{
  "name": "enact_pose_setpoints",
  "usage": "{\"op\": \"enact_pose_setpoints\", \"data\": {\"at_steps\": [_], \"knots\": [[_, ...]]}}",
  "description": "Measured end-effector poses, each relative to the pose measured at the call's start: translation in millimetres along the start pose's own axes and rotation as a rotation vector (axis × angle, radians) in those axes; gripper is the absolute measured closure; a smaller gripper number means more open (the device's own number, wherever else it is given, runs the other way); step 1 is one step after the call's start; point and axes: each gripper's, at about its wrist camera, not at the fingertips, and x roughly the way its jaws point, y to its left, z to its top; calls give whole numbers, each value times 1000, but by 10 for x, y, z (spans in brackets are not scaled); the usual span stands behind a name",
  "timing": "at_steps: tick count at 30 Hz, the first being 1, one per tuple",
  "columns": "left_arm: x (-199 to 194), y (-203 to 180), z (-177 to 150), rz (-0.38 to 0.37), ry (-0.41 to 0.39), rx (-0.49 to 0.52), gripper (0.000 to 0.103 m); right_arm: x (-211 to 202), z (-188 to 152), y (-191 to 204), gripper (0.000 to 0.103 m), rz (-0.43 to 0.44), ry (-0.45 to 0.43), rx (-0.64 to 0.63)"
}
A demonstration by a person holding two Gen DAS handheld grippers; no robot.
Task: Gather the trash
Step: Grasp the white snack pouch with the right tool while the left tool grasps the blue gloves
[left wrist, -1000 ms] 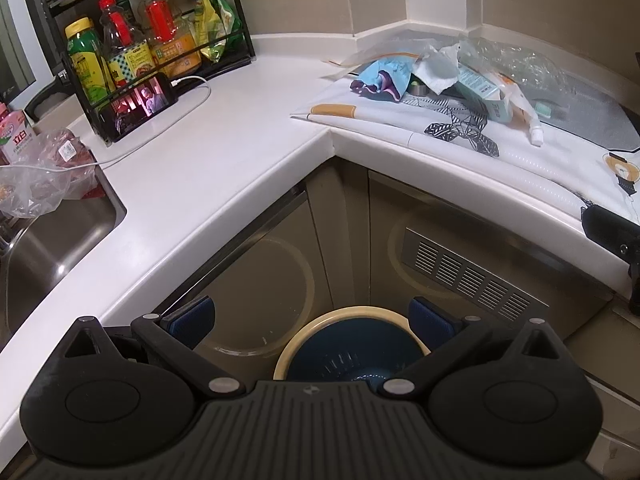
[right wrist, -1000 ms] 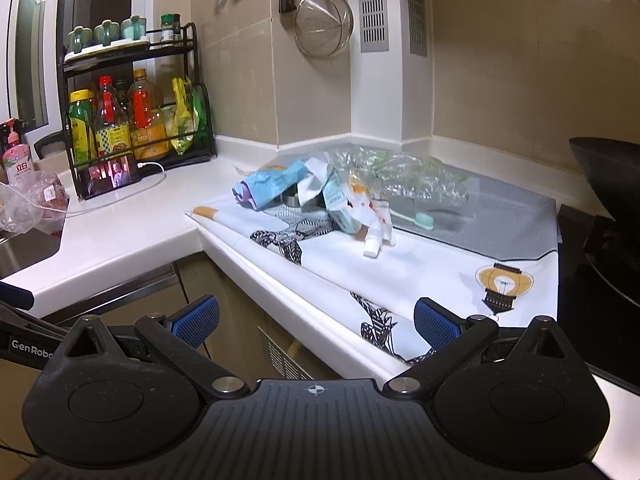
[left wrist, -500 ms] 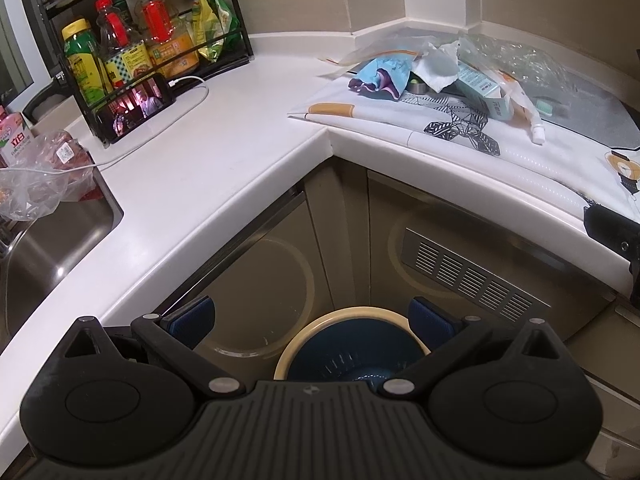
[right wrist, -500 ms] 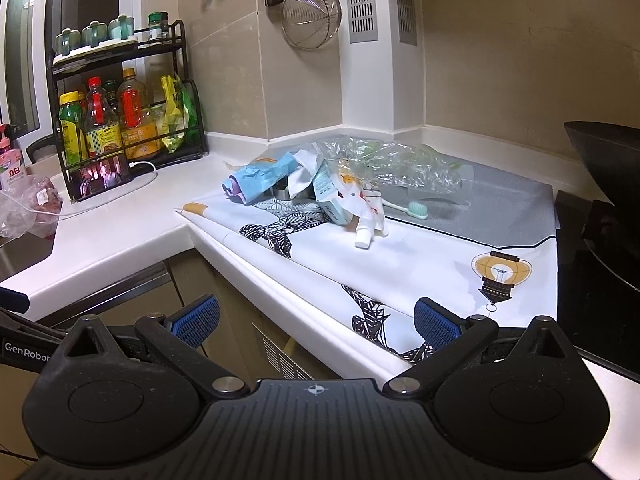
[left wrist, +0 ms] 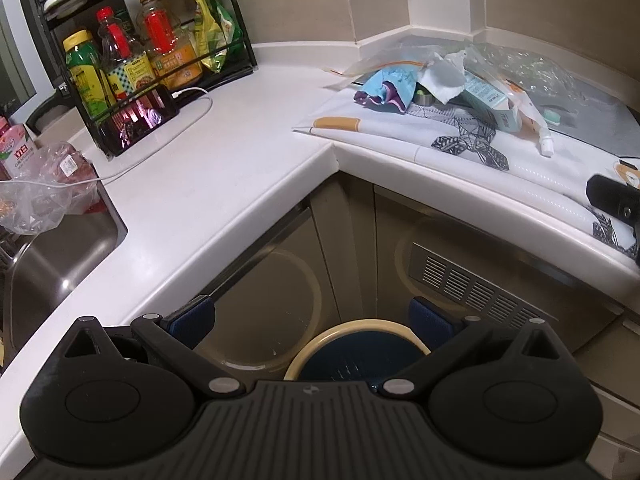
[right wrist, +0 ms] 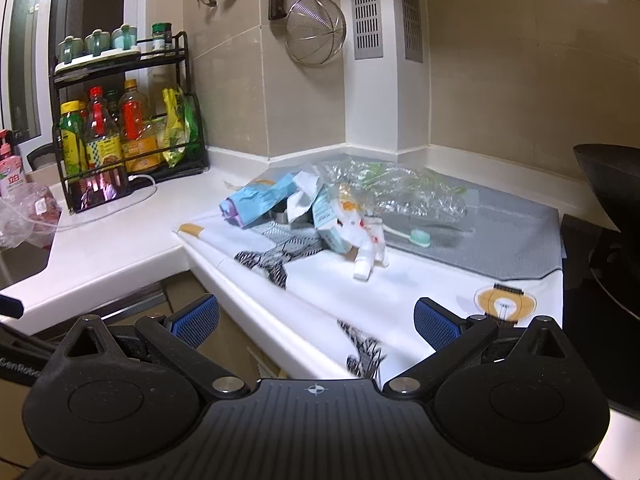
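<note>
Kitchen corner, white counter point(left wrist: 224, 184) — trash point(right wrist: 320, 208) heaped on its printed mat point(right wrist: 400, 280), near the wall. Bin point(left wrist: 356, 344) sits below the counter. Left gripper point(left wrist: 310, 320) above the bin and right gripper point(right wrist: 316, 316) before the counter — both wide, empty.

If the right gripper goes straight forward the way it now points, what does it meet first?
Probably the white printed mat on the counter edge, which lies between the open fingers of the right gripper. Farther along that line is the white tube at the front of the trash pile. Depth is hard to judge here.
</note>
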Motion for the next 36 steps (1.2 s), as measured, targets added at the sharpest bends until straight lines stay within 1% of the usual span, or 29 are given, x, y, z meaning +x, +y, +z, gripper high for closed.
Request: {"op": "enact_pose_setpoints", "data": {"at_steps": [6,12,17,21,26,28,32,36], "knots": [[43,32,116,15,-2,-14,0,170,129,-64,0,6,-21,0],[83,35,225,36,-8,-11,0,354,237,-149,0,33,-36,20],[145,23,277,43,1,-5,0,608,354,-298,0,55,-32,60],[195,11,322,44,8,-3,0,934,457,-490,0,72,1,138],[254,-28,371,59,18,16,0,1454,546,-811,0,89,96,283],[278,-42,389,65,22,25,0,1634,574,-897,0,67,120,307],[330,-65,457,64,30,33,0,1896,640,-979,0,19,118,317],[385,-109,541,68,36,43,0,2077,640,-969,0,-63,138,260]]}}
